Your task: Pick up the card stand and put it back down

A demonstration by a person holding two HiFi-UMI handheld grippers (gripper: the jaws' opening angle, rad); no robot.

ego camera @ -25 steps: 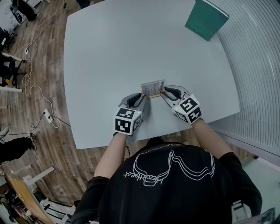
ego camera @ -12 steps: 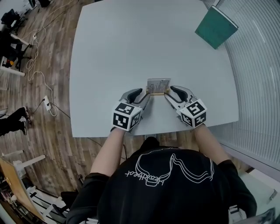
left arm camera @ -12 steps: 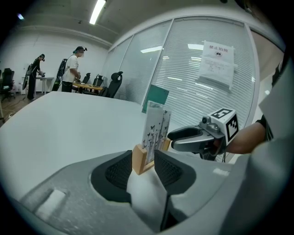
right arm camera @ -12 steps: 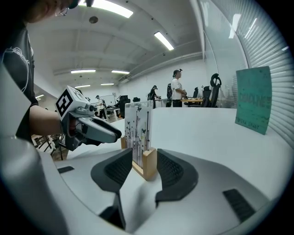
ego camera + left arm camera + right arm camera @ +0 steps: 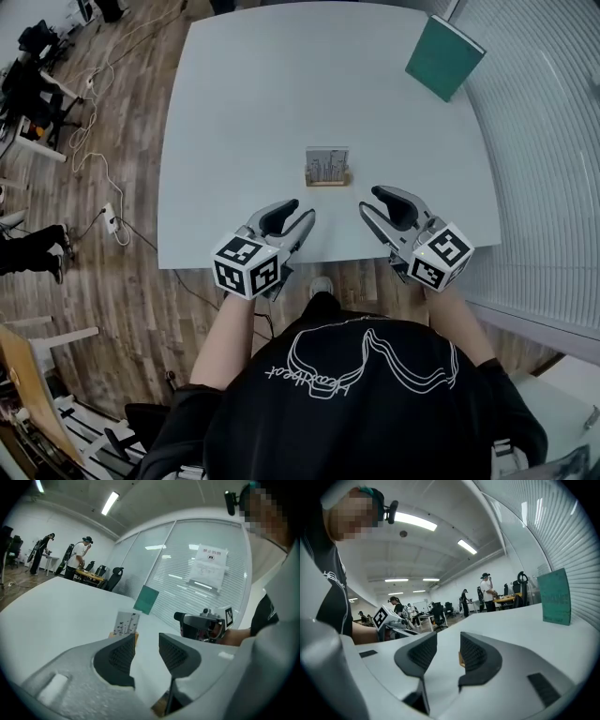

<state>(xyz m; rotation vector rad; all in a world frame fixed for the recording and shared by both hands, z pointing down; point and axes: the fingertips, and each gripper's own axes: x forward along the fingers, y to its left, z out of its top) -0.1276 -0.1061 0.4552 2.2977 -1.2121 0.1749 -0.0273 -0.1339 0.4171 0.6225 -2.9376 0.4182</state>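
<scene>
Left gripper and right gripper withdrew from card stand (card inside).

Left hand-held gripper, its jaws just opening and empty, faces the card stand on the table

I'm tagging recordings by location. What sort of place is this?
Most likely an open-plan office or lab workspace: a large white table stands beside a glass partition with blinds, there are desks and office chairs behind it, and ceiling strip lights run overhead.
</scene>
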